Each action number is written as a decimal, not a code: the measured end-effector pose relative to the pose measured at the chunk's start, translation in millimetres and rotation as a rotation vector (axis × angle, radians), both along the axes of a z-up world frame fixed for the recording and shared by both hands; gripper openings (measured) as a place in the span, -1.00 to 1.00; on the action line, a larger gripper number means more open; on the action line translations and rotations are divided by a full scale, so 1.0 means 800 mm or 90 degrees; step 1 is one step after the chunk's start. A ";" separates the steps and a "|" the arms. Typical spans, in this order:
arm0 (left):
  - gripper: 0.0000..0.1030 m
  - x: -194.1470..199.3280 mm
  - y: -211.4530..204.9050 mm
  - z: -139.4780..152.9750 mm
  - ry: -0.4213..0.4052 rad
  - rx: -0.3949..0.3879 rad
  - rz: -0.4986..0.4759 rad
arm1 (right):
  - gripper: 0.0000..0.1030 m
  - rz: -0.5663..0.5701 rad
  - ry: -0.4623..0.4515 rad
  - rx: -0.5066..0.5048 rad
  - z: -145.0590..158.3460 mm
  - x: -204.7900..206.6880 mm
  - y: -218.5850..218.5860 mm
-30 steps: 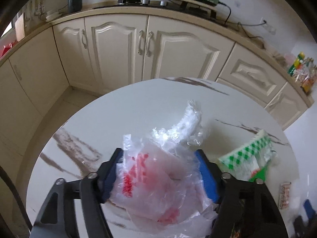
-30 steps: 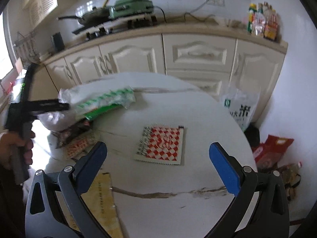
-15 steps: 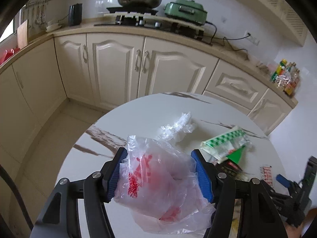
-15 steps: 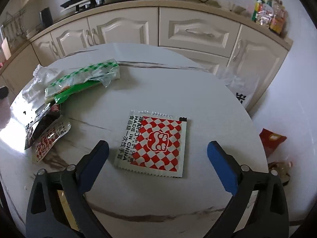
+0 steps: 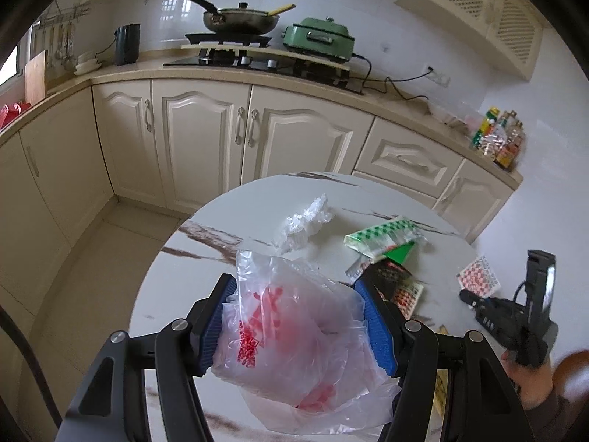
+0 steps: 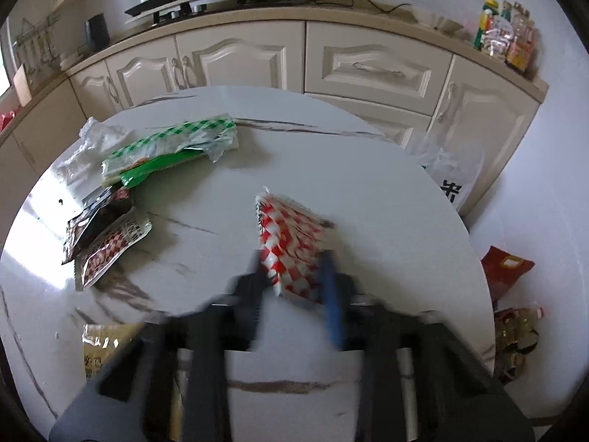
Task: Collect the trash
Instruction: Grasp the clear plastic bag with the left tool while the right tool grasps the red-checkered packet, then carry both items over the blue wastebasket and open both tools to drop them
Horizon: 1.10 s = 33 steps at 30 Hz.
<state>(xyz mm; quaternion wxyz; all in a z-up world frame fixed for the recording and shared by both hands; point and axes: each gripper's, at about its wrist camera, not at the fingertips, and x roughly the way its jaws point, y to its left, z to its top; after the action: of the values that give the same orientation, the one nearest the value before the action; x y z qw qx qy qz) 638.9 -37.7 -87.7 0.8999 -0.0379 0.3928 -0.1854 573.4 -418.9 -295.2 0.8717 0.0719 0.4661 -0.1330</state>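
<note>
Left wrist view: the left gripper (image 5: 298, 316) is clamped on a clear plastic bag with red print (image 5: 294, 335). The two blue pads press into the bag from both sides, and the bag bulges out above and below them. The bag is held up over the round white table (image 5: 257, 217). Just past the bag, farther from the claw, lies a crumpled clear wrap (image 5: 305, 221). To the right of that wrap is a green checked packet (image 5: 383, 237). Closer to the claw's right finger are a dark snack packet (image 5: 388, 276) and a small red checked packet (image 5: 406, 294). Far off to the right, a hand (image 5: 530, 372) holds the right gripper (image 5: 467, 296), which is touching a red and white checked wrapper (image 5: 478, 276).

Right wrist view: the right gripper (image 6: 294, 276) is blurry. Its jaws have just been closing, and the red and white checked wrapper (image 6: 291, 246) is between them. The wrapper is bent and stands up from the table (image 6: 368, 191), pinched by the fingers. Far to the left of the claw lie the green checked packet (image 6: 169, 143), the dark snack packet (image 6: 97, 217) and the small red checked packet (image 6: 110, 246). Down near the claw's left side is a yellow packet (image 6: 99, 346).
</note>
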 end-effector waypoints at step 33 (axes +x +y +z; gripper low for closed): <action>0.20 -0.192 0.428 -0.113 0.075 0.016 0.299 | -0.94 0.546 -0.068 0.130 0.000 -0.013 0.611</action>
<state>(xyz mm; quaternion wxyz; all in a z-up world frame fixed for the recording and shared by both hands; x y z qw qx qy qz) 484.9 305.0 -178.2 0.8944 -0.1276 0.4270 0.0366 563.0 70.0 -295.2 0.8594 -0.0355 0.4186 0.2915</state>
